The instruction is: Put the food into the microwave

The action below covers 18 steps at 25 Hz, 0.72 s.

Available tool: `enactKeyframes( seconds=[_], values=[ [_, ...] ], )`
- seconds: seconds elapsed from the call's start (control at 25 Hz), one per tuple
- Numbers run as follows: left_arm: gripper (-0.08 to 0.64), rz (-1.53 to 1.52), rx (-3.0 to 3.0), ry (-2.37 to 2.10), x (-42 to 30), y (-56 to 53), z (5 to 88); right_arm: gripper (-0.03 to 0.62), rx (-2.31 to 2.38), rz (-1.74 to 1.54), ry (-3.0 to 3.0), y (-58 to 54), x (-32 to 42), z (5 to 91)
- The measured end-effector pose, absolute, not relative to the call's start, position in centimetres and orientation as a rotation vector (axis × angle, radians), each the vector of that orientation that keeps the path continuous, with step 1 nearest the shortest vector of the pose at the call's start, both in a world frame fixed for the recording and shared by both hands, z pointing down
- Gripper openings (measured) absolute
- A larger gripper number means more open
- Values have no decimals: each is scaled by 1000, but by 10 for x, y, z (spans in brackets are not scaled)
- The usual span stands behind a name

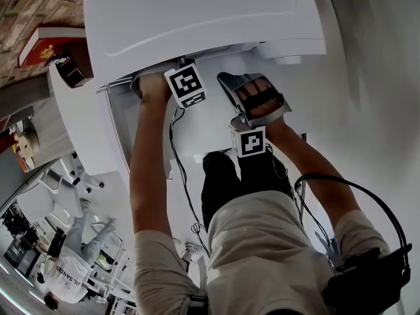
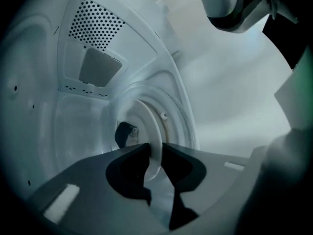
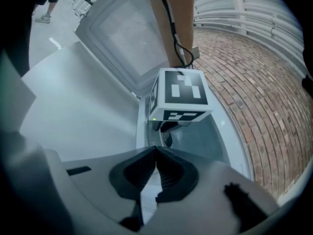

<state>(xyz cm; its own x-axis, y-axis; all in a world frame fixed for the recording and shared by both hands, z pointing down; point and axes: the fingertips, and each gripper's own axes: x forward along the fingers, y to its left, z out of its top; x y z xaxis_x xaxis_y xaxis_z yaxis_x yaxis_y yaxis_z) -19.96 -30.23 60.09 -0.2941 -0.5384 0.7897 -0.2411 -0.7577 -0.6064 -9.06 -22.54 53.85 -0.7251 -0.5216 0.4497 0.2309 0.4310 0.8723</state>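
The left gripper (image 2: 156, 145) has two dark, ribbed fingers standing a little apart. The thin rim of one plate (image 2: 149, 124) runs between them, and the fingers do not pinch it. The plate is round, white and smooth. It lies inside the microwave (image 2: 220, 92).

On the plate at ten o'clock from the fingertips sits one dark lump, the food (image 2: 125, 133), too blurred to name. Round the plate the oven floor shows raised rings, glossy and pale. At eleven o'clock on the white wall is one patch of small round holes (image 2: 95, 23). Just below it is one flat grey panel (image 2: 100, 67), roughly square.

The right gripper (image 3: 156, 150) has its two ribbed fingers closed tip to tip on nothing. At twelve o'clock from them stands one cube (image 3: 178, 94), white with black square marks, on the left gripper. At eleven o'clock beyond it the single door (image 3: 127, 33) hangs open, a white frame round a frosted pane. From one to three o'clock lies red-brown brick (image 3: 264, 92), rough and jointed.

In the head view both cubes show. The left arm reaches into the oven mouth at eleven o'clock from centre. The right gripper waits outside at one o'clock. The oven case is one smooth white box.
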Motion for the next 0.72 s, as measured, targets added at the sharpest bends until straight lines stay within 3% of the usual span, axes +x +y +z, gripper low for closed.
enactKeyframes(
  seconds=[0.36, 0.72],
  values=[
    [119, -2189, -2015, 1006, -195, -287, 603, 11, 239, -1334, -1969, -225, -82, 541],
    [115, -2168, -2038, 1040, -186, -280, 591, 11, 231, -1333, -1978, -222, -80, 541]
  ],
)
